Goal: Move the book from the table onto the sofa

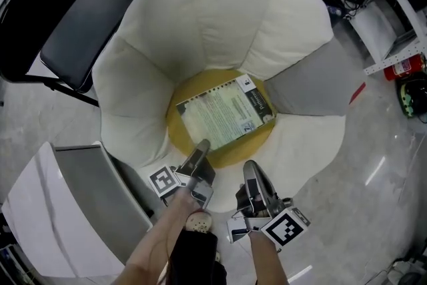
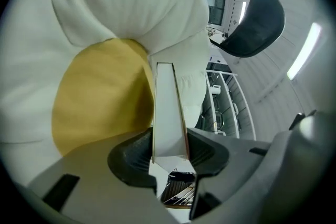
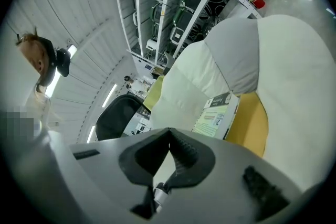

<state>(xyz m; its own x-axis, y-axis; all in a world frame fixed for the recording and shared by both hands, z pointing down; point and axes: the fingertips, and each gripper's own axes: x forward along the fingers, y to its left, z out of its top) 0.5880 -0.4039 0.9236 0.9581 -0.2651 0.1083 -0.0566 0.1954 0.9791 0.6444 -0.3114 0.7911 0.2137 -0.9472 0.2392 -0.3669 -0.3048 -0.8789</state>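
Note:
The book (image 1: 223, 111), with a pale green cover and a dark band at one end, lies flat over the yellow middle cushion (image 1: 230, 153) of the flower-shaped cream sofa (image 1: 220, 17). My left gripper (image 1: 200, 147) is shut on the book's near corner. In the left gripper view the book's edge (image 2: 168, 113) stands clamped between the two dark pads of the left gripper (image 2: 169, 152), with the yellow cushion (image 2: 100, 97) behind. My right gripper (image 1: 251, 170) hovers just right of it over the sofa's front petal, shut and empty. In the right gripper view the right gripper (image 3: 169, 134) points toward the book (image 3: 215, 115).
A black folding chair (image 1: 83, 37) stands at the sofa's upper left. A white table (image 1: 40, 210) sits at the lower left, close to my left arm. One sofa petal is grey (image 1: 313, 83). A red fire extinguisher (image 1: 403, 67) and shelving lie at the right.

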